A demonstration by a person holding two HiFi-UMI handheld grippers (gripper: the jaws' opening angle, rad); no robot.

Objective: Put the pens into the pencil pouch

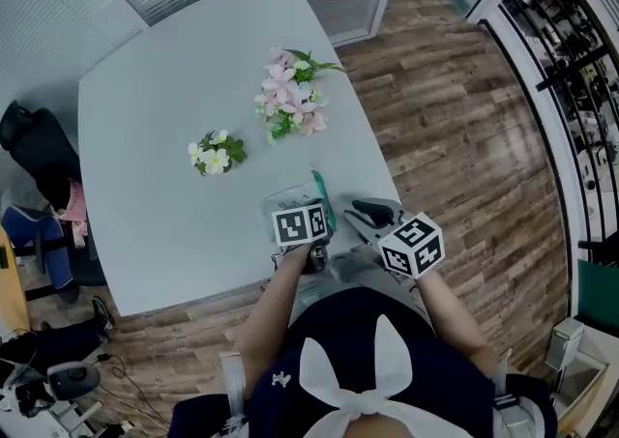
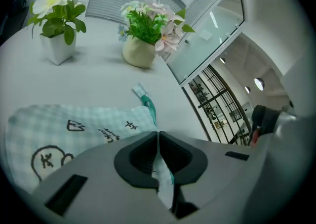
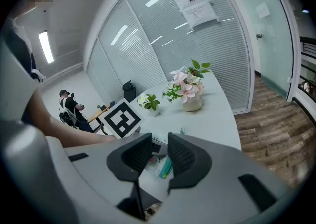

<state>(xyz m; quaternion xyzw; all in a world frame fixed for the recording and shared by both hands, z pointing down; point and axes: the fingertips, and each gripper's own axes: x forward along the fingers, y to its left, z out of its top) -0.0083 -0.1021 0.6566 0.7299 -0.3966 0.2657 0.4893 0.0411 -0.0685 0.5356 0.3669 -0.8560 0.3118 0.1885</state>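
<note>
A mint checked pencil pouch [image 2: 74, 129] with small drawings lies on the pale table near its front edge; in the head view the pouch [image 1: 290, 202] shows just beyond my left marker cube [image 1: 300, 225]. My left gripper [image 2: 158, 136] is shut on the pouch's near edge, by the teal zip [image 2: 149, 108]. My right gripper [image 3: 159, 156] hovers close on the right with its jaws apart and nothing pressed between them; the pouch [image 3: 163, 166] shows through the gap. In the head view the right gripper [image 1: 360, 214] is beside the pouch. No pen shows clearly.
A small white pot of white flowers [image 1: 217, 153] and a larger pot of pink flowers [image 1: 290, 98] stand mid-table. The table's front edge [image 1: 193, 299] and right edge border wood floor. A black bag [image 1: 39, 146] sits at the left. A person [image 3: 69, 109] stands far back.
</note>
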